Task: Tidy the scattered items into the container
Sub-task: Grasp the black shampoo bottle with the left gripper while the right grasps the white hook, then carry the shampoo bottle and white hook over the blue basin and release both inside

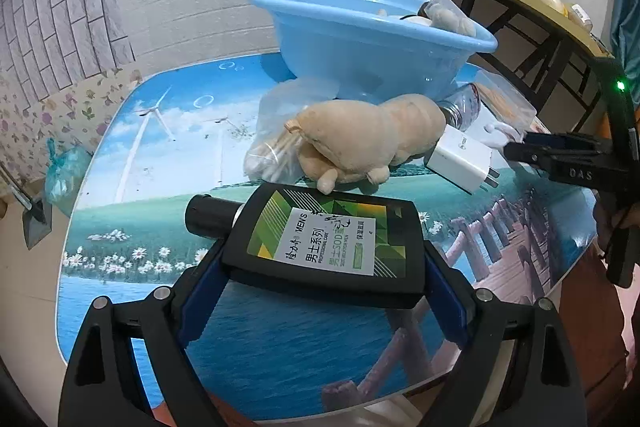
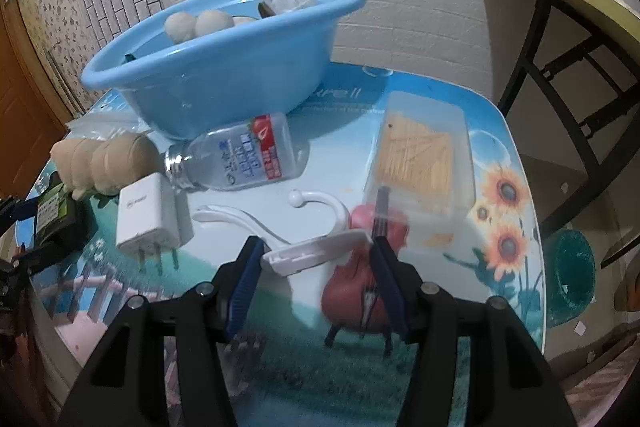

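Observation:
My left gripper (image 1: pixel 324 259) is shut on a black bottle with a green label (image 1: pixel 324 247) lying on its side; the bottle also shows at the left edge of the right wrist view (image 2: pixel 50 215). My right gripper (image 2: pixel 316 255) has its jaws around the base of a white plastic hook (image 2: pixel 312 251) and touching it. The blue basin (image 1: pixel 360 31) (image 2: pixel 224 67) stands at the back and holds several items. A beige plush toy (image 1: pixel 360 139) (image 2: pixel 108 159), a white charger (image 1: pixel 460 159) (image 2: pixel 148 219) and a clear bottle (image 2: pixel 244 155) lie in front of it.
A clear box of toothpicks (image 2: pixel 424 155) lies at the right. A bag of cotton swabs (image 1: pixel 272 147) lies beside the plush toy. A wooden table with black legs (image 2: pixel 560 27) stands to the right, and a teal bin (image 2: pixel 572 275) is on the floor.

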### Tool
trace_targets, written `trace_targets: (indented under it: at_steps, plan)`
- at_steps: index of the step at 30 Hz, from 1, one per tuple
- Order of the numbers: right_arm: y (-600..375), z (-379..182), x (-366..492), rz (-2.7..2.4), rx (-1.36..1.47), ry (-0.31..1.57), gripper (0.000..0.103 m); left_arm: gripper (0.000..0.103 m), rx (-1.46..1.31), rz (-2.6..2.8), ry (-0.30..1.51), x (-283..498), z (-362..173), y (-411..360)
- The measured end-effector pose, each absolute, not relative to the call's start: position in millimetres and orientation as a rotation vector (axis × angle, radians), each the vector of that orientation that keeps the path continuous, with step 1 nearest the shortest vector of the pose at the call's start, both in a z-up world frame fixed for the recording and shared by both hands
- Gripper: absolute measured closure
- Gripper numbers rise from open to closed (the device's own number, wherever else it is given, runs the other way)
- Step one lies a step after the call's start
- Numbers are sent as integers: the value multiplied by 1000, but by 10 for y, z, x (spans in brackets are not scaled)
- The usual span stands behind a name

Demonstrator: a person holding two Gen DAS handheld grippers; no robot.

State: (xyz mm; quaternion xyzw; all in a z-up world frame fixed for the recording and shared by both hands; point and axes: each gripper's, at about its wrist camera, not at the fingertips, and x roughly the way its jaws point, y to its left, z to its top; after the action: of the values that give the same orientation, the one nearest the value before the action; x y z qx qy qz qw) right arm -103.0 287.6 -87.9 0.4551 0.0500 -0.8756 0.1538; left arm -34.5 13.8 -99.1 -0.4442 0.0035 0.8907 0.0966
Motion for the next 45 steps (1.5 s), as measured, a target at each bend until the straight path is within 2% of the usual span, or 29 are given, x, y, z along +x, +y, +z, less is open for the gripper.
trace_targets:
  at_steps: [14, 26, 31, 37, 45]
  plan:
    - [2970, -819, -558, -2553, 1384, 80, 49, 13, -1338, 2687, 6, -139, -992, -26]
    - [2855, -776, -324, -2510, 1362, 139, 48, 13, -1381, 2692, 16, -113, -1042, -75]
    - [2848, -812, -356, -2522, 1351, 179, 35, 13, -1398, 2682, -8, -141, -1071, -91]
    - [2805, -825, -399, -2527, 1300, 238, 33, 8, -1401, 2702, 23, -183, -1104, -64]
    - [2854, -859, -423, -2516, 1286, 201, 34, 2, -1401, 2721, 33, -244, -1126, -27]
